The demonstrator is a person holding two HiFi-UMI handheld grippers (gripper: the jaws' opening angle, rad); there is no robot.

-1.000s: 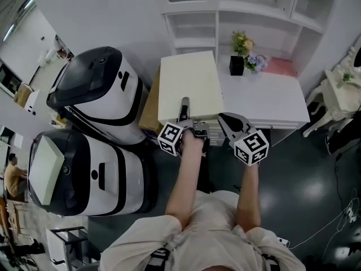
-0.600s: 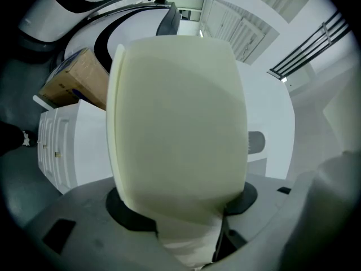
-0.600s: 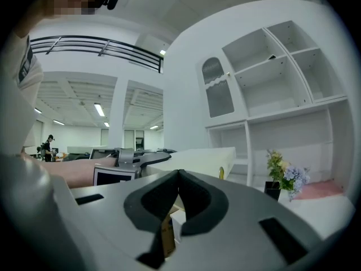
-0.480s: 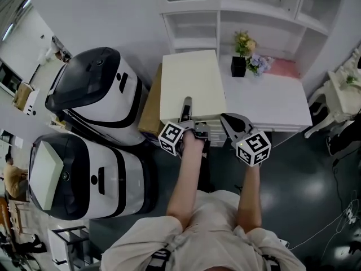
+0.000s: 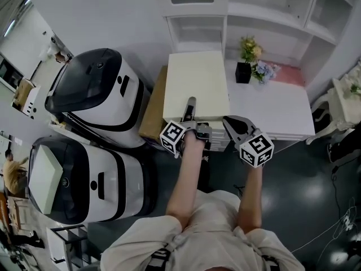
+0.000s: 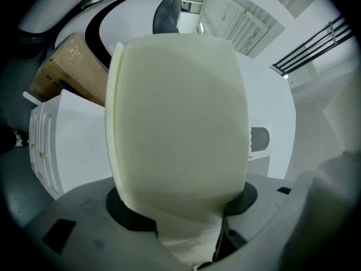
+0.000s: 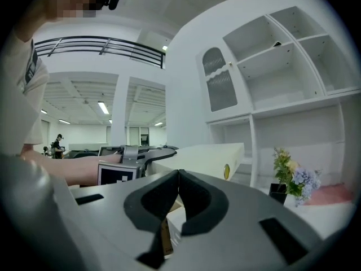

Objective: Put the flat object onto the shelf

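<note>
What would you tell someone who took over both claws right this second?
Left claw: shut on the near edge of the flat cream panel.
Right claw: shut, holding nothing, beside the left one.
Panel: held roughly level above the white desk, in front of the shelf unit.
Done: panel is picked up and at the shelves.
Left: slide it onto a shelf, then open the left claw.
</note>
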